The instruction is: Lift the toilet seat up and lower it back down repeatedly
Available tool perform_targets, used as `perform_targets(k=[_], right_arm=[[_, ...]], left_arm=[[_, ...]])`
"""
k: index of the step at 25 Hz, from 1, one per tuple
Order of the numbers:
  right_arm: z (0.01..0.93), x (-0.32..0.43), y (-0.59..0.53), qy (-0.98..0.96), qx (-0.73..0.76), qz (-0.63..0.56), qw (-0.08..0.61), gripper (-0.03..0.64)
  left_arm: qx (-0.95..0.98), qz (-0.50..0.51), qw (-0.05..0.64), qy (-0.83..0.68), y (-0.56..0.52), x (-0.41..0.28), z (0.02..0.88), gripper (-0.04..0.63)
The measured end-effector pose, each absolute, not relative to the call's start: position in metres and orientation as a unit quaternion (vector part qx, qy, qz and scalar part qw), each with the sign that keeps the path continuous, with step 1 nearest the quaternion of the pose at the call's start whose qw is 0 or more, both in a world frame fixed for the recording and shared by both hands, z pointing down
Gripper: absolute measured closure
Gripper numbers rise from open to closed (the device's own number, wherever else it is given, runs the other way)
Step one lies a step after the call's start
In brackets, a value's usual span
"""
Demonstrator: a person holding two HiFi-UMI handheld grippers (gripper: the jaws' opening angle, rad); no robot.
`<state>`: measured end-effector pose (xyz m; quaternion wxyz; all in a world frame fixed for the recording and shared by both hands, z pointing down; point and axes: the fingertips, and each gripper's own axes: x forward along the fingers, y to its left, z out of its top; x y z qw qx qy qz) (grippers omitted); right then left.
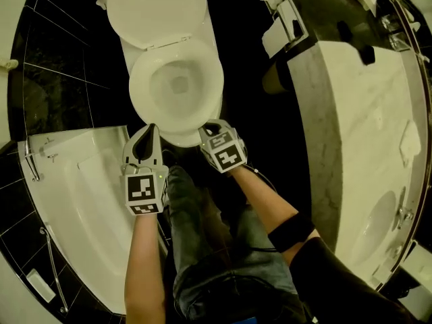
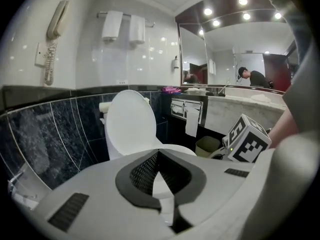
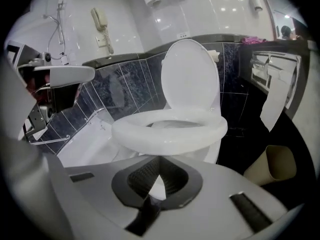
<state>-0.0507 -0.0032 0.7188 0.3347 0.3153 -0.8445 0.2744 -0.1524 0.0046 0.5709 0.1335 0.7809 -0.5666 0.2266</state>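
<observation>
White oval plastic toilet seat [image 1: 140,90] lies flat on the bowl, with the white lid [image 1: 156,9] upright behind it. Left hand-held gripper [image 1: 151,129] and right hand-held gripper [image 1: 207,127], both with jaws pressed together and empty, hover near the seat's front rim.

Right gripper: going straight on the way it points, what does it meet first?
Probably the front rim of the lowered toilet seat, directly ahead of the shut jaws of the right gripper. Nothing shows in between; depth is unclear.
</observation>
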Motion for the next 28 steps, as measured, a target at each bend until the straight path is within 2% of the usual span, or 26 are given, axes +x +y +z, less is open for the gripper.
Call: perform_targets(k=[14, 23, 28], right_arm=[[0.852, -0.038, 0.045, -0.831, 0.287, 0.281, 0.384, 0.603], [0.902, -0.029, 0.058, -0.789, 0.285, 0.309, 0.447, 0.603], [0.893, -0.026, 0.052, -0.793, 0.293, 0.305, 0.439, 0.601]], left_arm=[[0.764, 0.218, 0.166, -0.584, 0.027, -0.161, 0.685, 0.595], [0.757, 0.224, 0.170, -0.590, 0.025, -0.177, 0.708, 0.595], [0.754, 0.224, 0.173, -0.593, 0.026, -0.182, 0.708, 0.595]])
